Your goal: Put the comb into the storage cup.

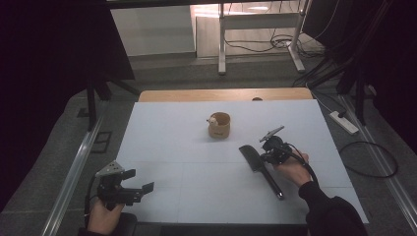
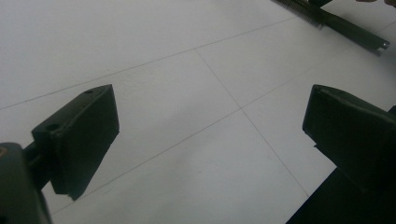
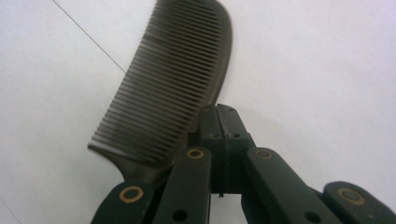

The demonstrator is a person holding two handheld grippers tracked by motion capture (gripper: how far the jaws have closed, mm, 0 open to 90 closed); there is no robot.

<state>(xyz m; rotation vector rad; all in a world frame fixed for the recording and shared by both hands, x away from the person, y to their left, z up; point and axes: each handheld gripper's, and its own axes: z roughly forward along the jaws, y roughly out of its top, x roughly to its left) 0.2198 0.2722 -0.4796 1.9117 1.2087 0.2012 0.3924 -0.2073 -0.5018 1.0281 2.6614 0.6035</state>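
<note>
A dim lab or recording room: a white-topped wooden table stands on grey carpet between black curtains, with a white power strip, loose black cables and a white metal desk frame behind.

In the right gripper view, the comb has its handle hidden behind the closed jaws, so whether the right gripper touches it cannot be told. In the left gripper view the comb's toothed end runs off the top edge. The small pale item at the cup rim in the high view is too small to identify.
</note>
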